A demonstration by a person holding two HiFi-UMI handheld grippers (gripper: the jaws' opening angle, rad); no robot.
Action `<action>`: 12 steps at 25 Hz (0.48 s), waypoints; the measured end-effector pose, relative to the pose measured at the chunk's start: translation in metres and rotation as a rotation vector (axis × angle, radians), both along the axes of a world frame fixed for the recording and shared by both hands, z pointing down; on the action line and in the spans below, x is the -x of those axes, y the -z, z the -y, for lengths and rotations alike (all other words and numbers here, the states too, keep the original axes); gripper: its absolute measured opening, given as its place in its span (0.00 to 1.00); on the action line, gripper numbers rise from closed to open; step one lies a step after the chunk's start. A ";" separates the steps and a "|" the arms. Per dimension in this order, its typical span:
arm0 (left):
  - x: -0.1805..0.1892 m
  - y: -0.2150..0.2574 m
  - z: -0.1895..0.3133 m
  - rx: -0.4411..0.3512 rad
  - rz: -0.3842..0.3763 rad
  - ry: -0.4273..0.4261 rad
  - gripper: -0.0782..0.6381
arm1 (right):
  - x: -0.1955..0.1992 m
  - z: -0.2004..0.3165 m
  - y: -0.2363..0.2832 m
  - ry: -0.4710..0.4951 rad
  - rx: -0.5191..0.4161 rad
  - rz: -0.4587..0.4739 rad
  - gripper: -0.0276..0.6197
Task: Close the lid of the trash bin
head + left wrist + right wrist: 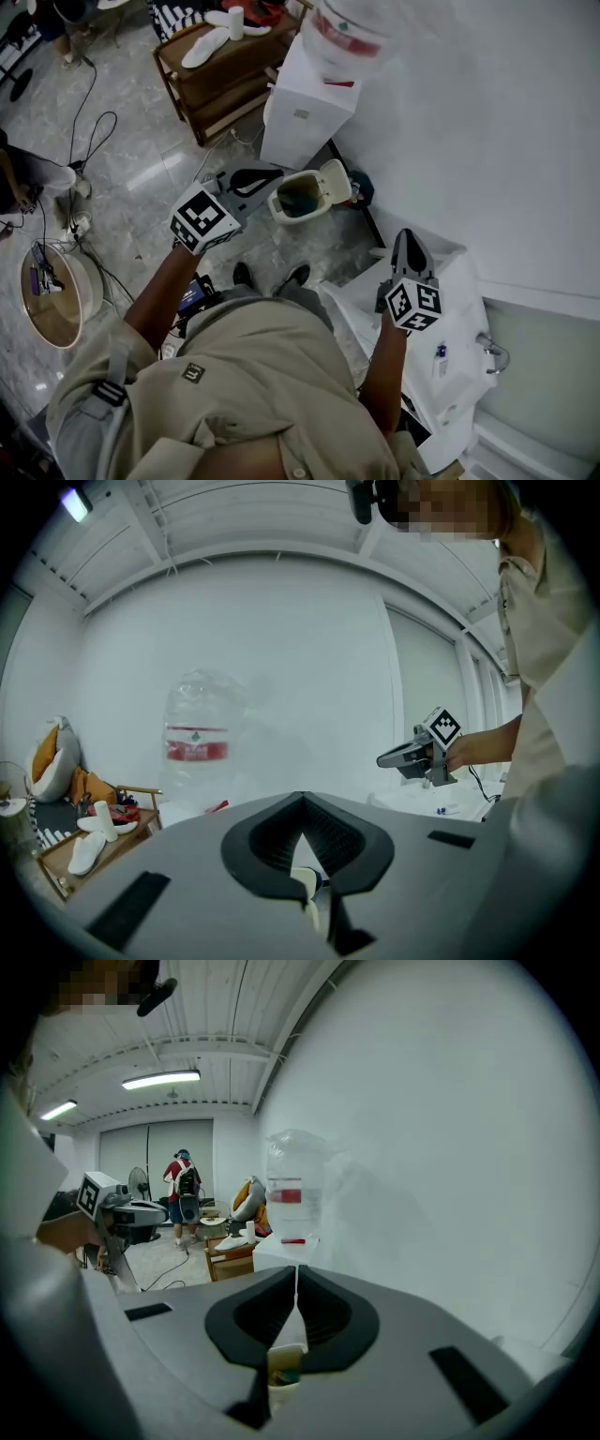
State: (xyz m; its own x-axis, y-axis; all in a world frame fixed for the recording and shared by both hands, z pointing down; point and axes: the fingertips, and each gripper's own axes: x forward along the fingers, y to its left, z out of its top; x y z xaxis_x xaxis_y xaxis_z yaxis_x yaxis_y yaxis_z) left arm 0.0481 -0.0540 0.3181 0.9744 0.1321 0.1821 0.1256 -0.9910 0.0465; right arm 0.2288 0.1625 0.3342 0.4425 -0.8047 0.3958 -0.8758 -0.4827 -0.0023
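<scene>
A small cream trash bin (284, 210) stands on the floor by the wall, its flip lid (335, 180) tilted up and open at the right side. My left gripper (270, 172) hangs just left of and above the bin mouth, jaws shut and empty. My right gripper (409, 234) is held off to the right, apart from the bin, also shut with nothing in it. In the left gripper view the closed tips of the left gripper (302, 797) frame a sliver of the bin (303, 884). In the right gripper view the right gripper (297, 1269) shows the bin (284, 1365) below its tips.
A white water dispenser (305, 108) with a bottle (342, 33) stands right behind the bin. A wooden shelf (220, 70) lies further back. A white basin unit (455, 361) is at the right, under my right arm. Cables (94, 122) trail over the floor at left.
</scene>
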 end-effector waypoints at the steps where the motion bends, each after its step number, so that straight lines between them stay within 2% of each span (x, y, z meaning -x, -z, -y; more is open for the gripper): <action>1: -0.002 -0.003 0.003 0.003 0.005 0.006 0.13 | -0.005 0.006 -0.004 0.006 0.003 0.004 0.08; 6: -0.013 -0.017 0.021 -0.003 0.028 0.037 0.13 | -0.035 0.038 -0.028 0.040 0.012 0.038 0.08; 12: -0.029 -0.021 0.046 -0.007 0.077 0.125 0.13 | -0.073 0.078 -0.060 0.122 0.025 0.107 0.09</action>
